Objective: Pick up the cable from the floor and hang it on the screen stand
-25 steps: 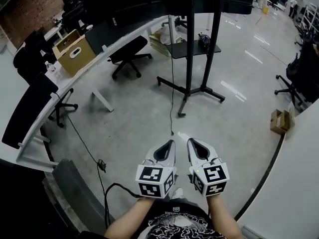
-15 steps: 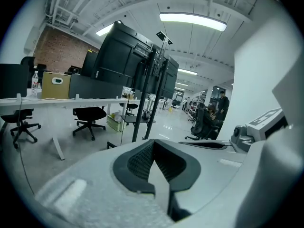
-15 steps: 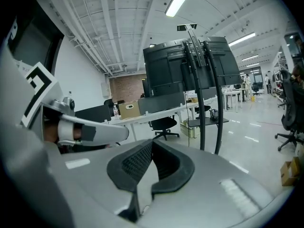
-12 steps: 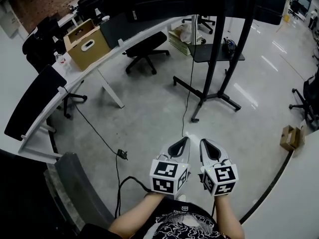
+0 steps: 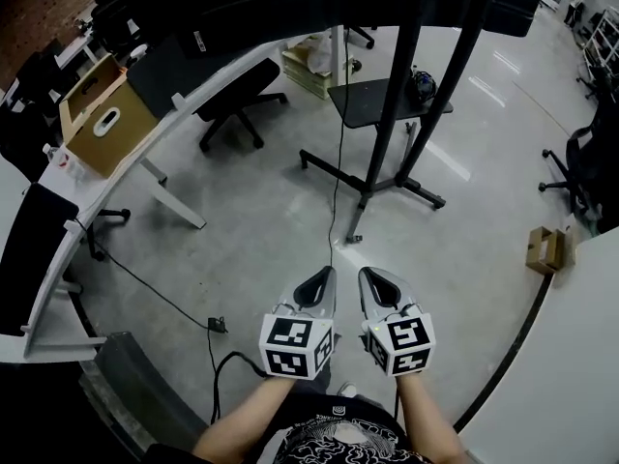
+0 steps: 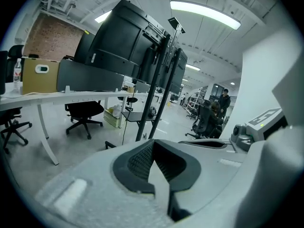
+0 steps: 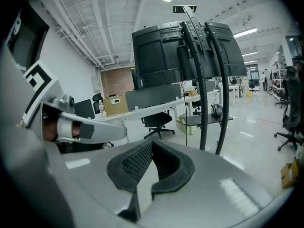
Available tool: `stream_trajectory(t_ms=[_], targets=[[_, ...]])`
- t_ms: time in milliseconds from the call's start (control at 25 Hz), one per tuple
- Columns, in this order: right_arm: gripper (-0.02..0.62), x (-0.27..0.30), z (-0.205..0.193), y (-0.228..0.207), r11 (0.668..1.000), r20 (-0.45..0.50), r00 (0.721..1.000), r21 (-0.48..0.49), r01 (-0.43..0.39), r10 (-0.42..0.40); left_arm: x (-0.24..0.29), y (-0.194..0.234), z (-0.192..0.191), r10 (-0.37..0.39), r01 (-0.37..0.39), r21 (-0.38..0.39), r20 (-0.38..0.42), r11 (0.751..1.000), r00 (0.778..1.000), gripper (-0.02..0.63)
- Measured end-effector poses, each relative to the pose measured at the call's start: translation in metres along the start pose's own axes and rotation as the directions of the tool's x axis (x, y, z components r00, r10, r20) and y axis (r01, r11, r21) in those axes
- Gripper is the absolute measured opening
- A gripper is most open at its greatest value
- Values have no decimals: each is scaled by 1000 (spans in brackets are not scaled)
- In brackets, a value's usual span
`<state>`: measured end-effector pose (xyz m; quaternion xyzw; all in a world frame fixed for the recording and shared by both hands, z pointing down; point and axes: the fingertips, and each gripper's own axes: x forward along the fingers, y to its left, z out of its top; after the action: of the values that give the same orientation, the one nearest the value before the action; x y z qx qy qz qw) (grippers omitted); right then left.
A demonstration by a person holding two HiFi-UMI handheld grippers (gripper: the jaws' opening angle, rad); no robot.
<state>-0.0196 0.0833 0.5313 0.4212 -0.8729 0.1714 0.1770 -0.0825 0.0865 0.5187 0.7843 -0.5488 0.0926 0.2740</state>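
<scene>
Left gripper (image 5: 323, 280) and right gripper (image 5: 371, 280) stay clenched, empty, side by side. Cable (image 5: 336, 162) still dangles beside stand (image 5: 387, 133).

The floor (image 5: 251, 230) is smooth grey, polished, with glossy reflections. The screen stand (image 5: 387, 114) is black tubing, metal by its look, satin finish. The cable (image 5: 336, 162) has a thin, black, matt sheath. The box (image 5: 102, 124) on the smooth white worktop (image 5: 208, 85) is matt brown cardboard. The left gripper (image 5: 329, 273) and right gripper (image 5: 366, 273) have pale grey matt plastic shells, and the jaws carry dark, ribbed, rubber-like pads (image 6: 137, 160). The wall (image 6: 52, 37) is rough red brick.
</scene>
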Motion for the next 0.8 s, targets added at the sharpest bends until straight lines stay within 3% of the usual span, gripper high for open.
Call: stream_trajectory(t_ms=[160,400,600,800], targets=[[5,36,1,-11,1000,-27,999,-2,19,-19,31,28,5,-30,30,16,-23,999,999,-3],[6,84,-31,-23,1000,-99,995,-8,15,-16,69,73,2,-46,45,-5,-12,999,999,-3],[14,132,-81,-35,1000,-178,984,-9,-7,5,108,104,-19,-69,69,-8,-1,998,998,-3],[23,183,-156,-52,1000,-290,957,-2,-30,28,147,136,-53,-67,67,-37,8,997,998,-2]])
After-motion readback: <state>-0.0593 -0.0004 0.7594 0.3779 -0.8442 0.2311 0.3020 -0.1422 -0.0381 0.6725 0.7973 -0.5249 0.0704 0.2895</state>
